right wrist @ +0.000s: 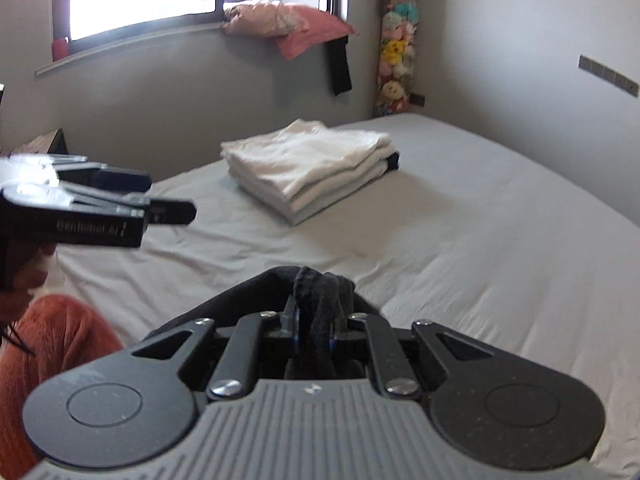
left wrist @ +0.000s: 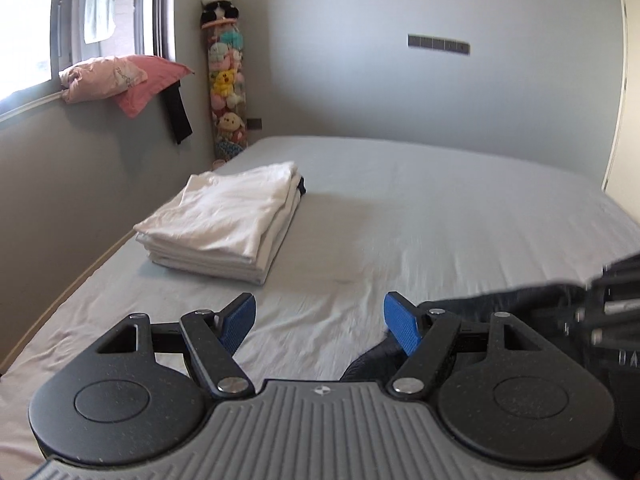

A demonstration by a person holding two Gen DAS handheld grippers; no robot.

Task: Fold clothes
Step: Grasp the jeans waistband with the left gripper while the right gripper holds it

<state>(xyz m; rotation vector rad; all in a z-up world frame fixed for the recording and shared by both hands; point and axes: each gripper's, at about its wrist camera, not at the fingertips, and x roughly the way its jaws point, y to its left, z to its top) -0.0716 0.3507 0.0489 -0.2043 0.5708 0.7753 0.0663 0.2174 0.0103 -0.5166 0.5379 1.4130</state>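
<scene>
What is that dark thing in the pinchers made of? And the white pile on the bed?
The dark garment in the right gripper looks like soft, fuzzy knit or fleece: its bunched edge is nappy and matte. The white stack looks like thin cotton jersey: smooth, matte, flat folds with soft creases.

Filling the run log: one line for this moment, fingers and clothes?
left gripper: open, empty | right gripper: fingers shut on dark garment | folded white stack: on bed, untouched
</scene>
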